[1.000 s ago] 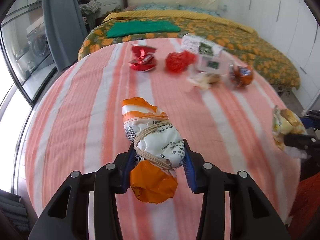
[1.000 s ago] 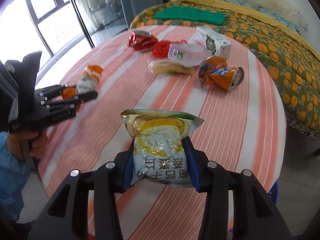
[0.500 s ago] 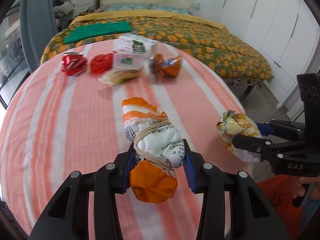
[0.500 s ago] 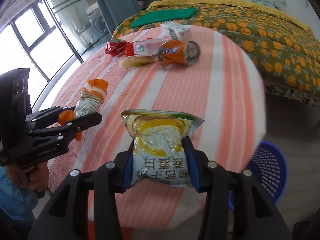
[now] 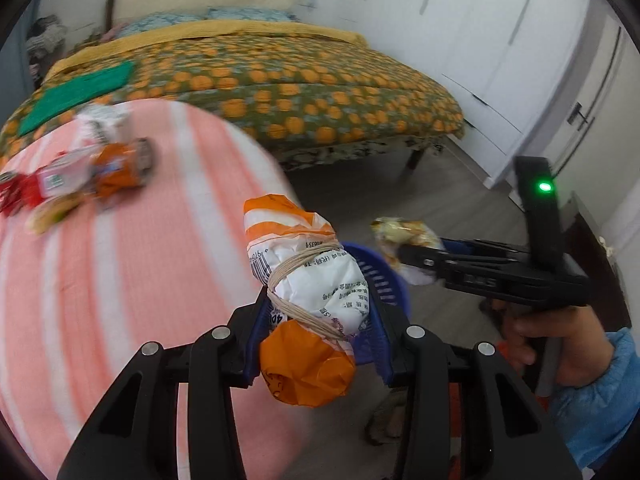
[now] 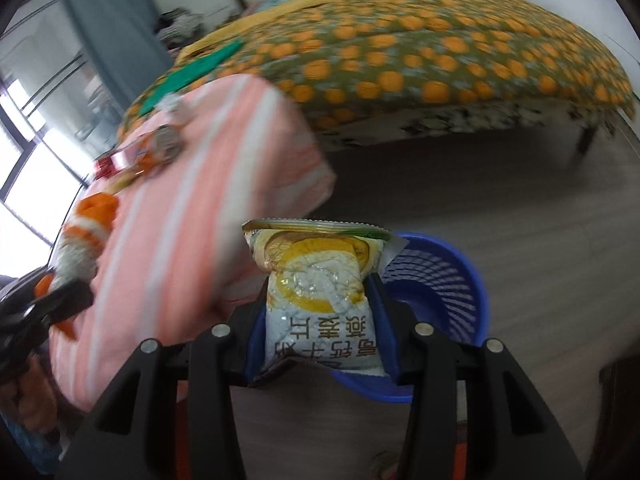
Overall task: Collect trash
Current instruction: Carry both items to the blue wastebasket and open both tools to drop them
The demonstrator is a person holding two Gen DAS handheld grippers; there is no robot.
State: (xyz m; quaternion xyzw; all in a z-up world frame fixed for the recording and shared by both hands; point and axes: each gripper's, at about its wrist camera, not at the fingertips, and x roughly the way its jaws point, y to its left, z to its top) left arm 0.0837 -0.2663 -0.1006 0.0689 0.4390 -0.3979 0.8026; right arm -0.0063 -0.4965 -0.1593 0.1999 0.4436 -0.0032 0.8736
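Left wrist view
Left gripper (image 5: pixel 320 332): clamped on an orange-and-white wrapper bundle (image 5: pixel 304 284) tied with string
Position: at the table (image 5: pixel 120 260) edge, the blue waste basket (image 5: pixel 384 276) partly hidden just behind the bundle
Right gripper (image 5: pixel 420 260): beside the basket, gripping a yellow snack packet (image 5: pixel 400 236)
Remaining litter: crushed orange can (image 5: pixel 120 168) and blurred wrappers well back on the table, away from the basket

Right wrist view
Right gripper (image 6: pixel 320 320): closed on the yellow snack packet (image 6: pixel 320 292), pads at both its sides
Basket (image 6: pixel 440 284): on the floor beside the table (image 6: pixel 192 220), just beyond the packet
Step in hand: carrying both pieces to the basket
Next move: bring each packet over the basket mouth, then part the jaws; a drop made short risks landing on the floor
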